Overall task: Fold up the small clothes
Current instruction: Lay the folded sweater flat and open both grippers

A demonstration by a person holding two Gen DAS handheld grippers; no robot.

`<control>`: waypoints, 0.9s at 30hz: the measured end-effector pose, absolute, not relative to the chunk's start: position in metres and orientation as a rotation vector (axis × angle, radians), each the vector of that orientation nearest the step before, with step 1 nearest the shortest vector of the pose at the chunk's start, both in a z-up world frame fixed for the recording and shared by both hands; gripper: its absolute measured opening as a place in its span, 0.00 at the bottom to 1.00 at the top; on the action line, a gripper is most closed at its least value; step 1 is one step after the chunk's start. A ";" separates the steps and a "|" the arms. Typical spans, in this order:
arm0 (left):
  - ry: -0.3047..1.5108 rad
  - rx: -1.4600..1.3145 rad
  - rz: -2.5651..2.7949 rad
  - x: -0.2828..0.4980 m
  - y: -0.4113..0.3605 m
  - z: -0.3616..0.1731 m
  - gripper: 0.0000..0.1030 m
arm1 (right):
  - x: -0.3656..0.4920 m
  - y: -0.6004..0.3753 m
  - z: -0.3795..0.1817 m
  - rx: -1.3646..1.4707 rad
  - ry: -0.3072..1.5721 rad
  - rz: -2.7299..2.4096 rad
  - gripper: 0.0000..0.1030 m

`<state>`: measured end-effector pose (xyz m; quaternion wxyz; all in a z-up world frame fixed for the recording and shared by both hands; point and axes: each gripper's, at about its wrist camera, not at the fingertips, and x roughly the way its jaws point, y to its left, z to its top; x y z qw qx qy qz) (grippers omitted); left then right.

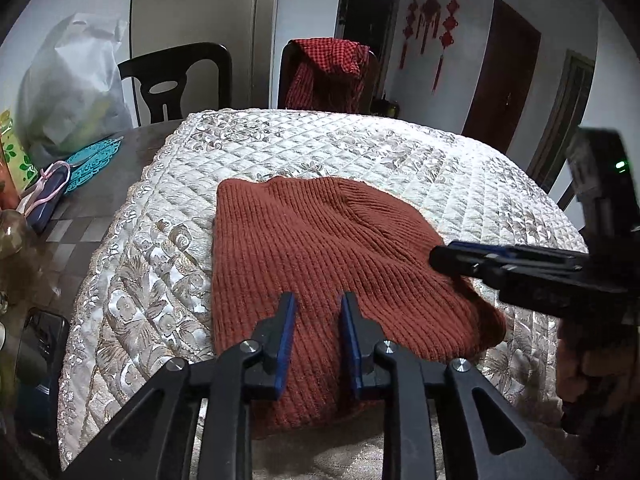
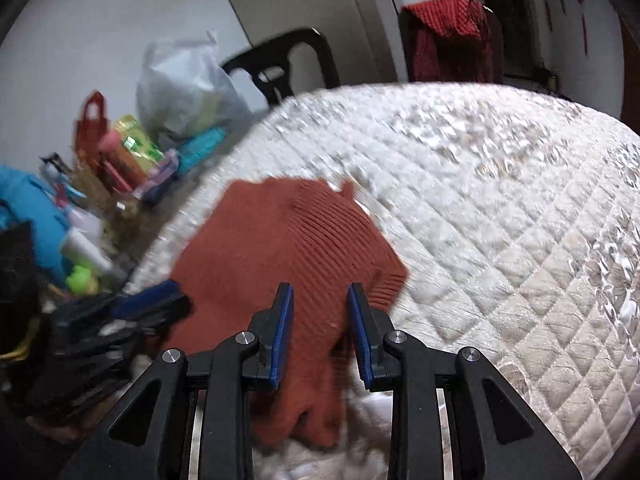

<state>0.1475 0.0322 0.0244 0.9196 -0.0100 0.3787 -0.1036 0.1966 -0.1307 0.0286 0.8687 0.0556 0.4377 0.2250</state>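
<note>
Plainly, the rust-red knitted hat [image 1: 320, 264] lies flat on the quilted cover [image 1: 360, 148] spread over the table [image 1: 92, 208], near the front edge, which puts it within easy reach of both tools. Its ribbed body is spread out and mostly smooth, so it looks laid out ready for a fold rather than already folded.

From its own camera, the left gripper [image 1: 318, 300] hovers over the near part of the hat with its blue pads apart and nothing between them; knit shows through the gap. It seems poised to come down on the near edge.

At the right of that view, the right gripper [image 1: 440, 258] reaches in sideways over the hat's right side. Its own camera, which is blurred, shows the right gripper [image 2: 320, 292] with fingers spread and the hat [image 2: 288, 248] below and beyond them, a fold of knit bunching toward the lens. Whether any cloth touches the pads I cannot tell, but they are not closed on it.

Clutter sits well off to the left: a white plastic bag [image 1: 72, 88], a teal mat [image 1: 94, 160] and small bottles [image 2: 86, 252], clear of the working patch. A red checked cloth [image 1: 330, 68] hangs over a chair [image 1: 176, 80] behind the table.

My judgement is that the fold is only starting, with both edges not yet pinched.
</note>
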 end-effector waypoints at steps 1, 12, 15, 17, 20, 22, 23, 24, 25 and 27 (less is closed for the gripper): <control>0.778 -0.016 -0.212 0.147 0.031 0.024 0.25 | 0.197 -0.134 0.026 0.131 0.921 0.476 0.28; 0.771 0.000 -0.200 0.144 0.028 0.025 0.30 | 0.178 -0.145 0.042 0.106 0.876 0.468 0.27; 0.761 -0.013 -0.181 0.139 0.031 0.030 0.30 | 0.168 -0.143 0.051 0.089 0.844 0.484 0.26; 0.752 -0.012 -0.165 0.135 0.031 0.032 0.30 | 0.159 -0.141 0.057 0.077 0.826 0.495 0.24; 0.740 -0.012 -0.145 0.126 0.034 0.035 0.30 | 0.147 -0.134 0.060 0.051 0.818 0.527 0.20; 0.732 -0.011 -0.133 0.119 0.035 0.037 0.30 | 0.140 -0.129 0.059 0.030 0.820 0.548 0.17; 0.730 -0.010 -0.129 0.117 0.036 0.037 0.30 | 0.136 -0.126 0.057 0.016 0.822 0.556 0.17; 0.732 -0.010 -0.128 0.115 0.037 0.036 0.30 | 0.135 -0.124 0.055 0.002 0.827 0.560 0.17; 0.738 -0.011 -0.130 0.115 0.037 0.034 0.30 | 0.134 -0.122 0.050 -0.017 0.838 0.556 0.16; 0.756 -0.008 -0.125 0.115 0.036 0.027 0.30 | 0.136 -0.122 0.041 -0.027 0.863 0.545 0.15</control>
